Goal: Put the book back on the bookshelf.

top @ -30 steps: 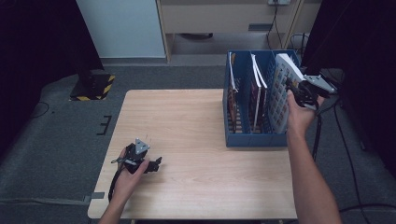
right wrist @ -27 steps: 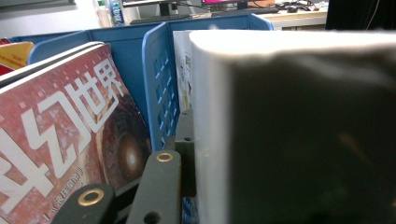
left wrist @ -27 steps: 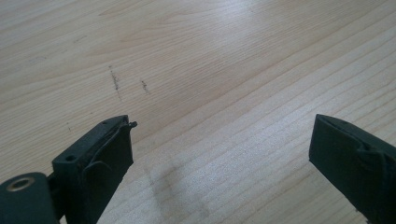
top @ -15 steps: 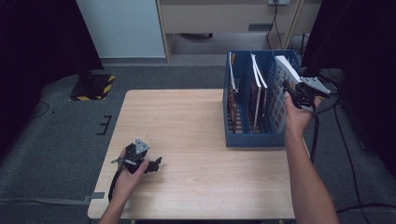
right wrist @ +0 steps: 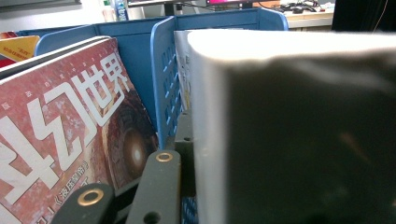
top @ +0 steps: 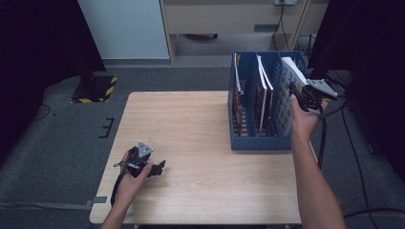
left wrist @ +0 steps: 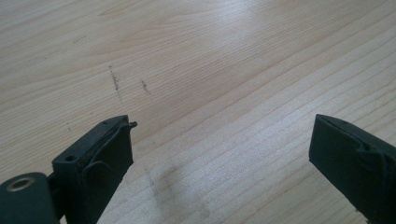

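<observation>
High view, from the left: the left gripper [top: 155, 167] lies low on the tabletop [top: 191, 124] near its front left corner, well apart from everything else. Left gripper view confirms it: the jaws stand wide apart with nothing but bare wood between them, so this hand is idle and released.

Farther right stands the blue rack [top: 260, 143], its three slots running away from the person. The left and middle slots hold magazines [top: 261, 90] on edge. The right slot holds the book [top: 286, 81], a thick white block standing upright with its top well above the rack's rim.

At the far right, the right gripper [top: 298, 93] comes in from the rack's outer side and meets the book at its upper near corner. In the right gripper view, the book's [right wrist: 299, 116] pale page edge sits hard against the one jaw that can be seen, with the blue divider [right wrist: 163, 70] and a red magazine [right wrist: 70, 126] beyond it. The other jaw is hidden behind the book. I judge the jaws clenched across the book's thickness, grasping it.

What matters for the move is that the book's long axis runs up and down, in line with the slot. The grip is high on it and to one side. Any travel should therefore go straight along the slot, or the book's lower end will likely catch on the divider or the outer wall. The right hand alone is placed for this.
</observation>
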Demonstrator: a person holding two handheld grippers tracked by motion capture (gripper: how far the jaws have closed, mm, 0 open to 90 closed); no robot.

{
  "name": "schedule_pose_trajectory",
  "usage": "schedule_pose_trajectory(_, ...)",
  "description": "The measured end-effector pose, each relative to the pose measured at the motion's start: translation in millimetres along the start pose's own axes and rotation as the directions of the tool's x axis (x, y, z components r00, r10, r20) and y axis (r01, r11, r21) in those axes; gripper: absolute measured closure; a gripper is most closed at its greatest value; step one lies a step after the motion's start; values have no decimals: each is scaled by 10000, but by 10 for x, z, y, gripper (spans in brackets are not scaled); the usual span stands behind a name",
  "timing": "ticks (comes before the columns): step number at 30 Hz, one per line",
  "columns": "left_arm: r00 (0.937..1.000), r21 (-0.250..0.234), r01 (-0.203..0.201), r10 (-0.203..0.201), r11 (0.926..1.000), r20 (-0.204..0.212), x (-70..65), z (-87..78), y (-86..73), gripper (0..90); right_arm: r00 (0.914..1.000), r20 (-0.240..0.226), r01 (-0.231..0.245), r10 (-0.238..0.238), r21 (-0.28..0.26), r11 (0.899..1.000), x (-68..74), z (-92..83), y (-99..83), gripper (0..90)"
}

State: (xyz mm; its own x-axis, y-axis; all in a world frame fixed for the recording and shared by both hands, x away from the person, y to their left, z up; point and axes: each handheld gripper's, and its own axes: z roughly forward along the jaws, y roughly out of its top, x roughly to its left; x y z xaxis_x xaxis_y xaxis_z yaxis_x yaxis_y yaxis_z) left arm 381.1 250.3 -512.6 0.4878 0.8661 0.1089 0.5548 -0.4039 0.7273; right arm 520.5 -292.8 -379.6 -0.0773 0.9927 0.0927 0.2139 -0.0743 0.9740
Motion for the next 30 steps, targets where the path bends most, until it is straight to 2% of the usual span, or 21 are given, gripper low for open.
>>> schedule_pose_trajectory(11, 10000, 18, -16, 16, 10000, 4, -3, 3, 0, 54, 9998, -183, 15, -14, 25, 10000, 27, 5, -9, 732)
schedule_pose_trajectory(16, 10000, 40, -8, 8, 10000, -12, 1, 1, -2, 54, 10000, -70, 70, -70, -45, 10000, 27, -9, -26, 733)
schedule_pose_trajectory(19, 10000, 19, -20, 20, 10000, 7, -6, 1, 0, 54, 10000, 6, -68, 68, -129, 9999, 14, -28, -52, 734)
schedule_pose_trajectory(30, 10000, 51, -35, 35, 10000, -4, -10, -1, 0, 54, 9999, -124, -7, 5, -181, 9998, 20, -59, -91, 733)
